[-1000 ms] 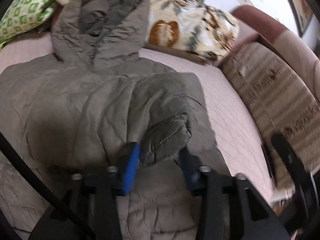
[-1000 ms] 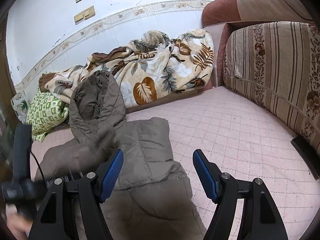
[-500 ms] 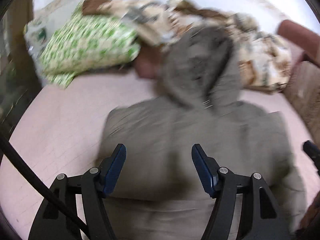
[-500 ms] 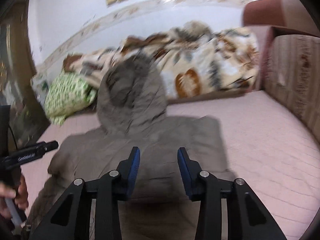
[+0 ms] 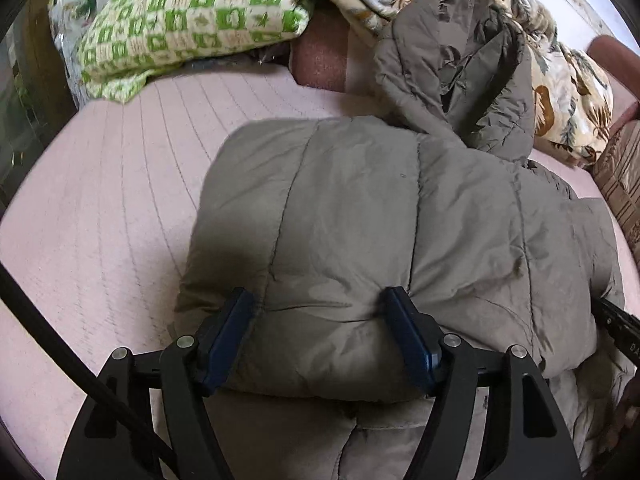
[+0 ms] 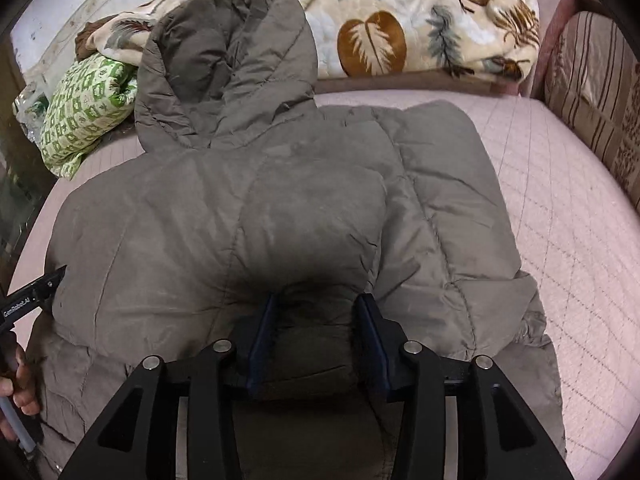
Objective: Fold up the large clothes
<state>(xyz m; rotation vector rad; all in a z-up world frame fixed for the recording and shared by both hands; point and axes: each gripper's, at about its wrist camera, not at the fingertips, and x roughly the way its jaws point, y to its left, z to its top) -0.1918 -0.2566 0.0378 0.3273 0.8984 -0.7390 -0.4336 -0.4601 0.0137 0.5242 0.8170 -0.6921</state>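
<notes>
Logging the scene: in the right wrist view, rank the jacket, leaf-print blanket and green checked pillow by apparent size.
1. jacket, largest, though nearest the camera
2. leaf-print blanket
3. green checked pillow, smallest, partly hidden behind the hood

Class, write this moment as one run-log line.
task: fold jacket | left gripper: pressing folded sleeve | right gripper: pinching fabric | hood: unfolded
</notes>
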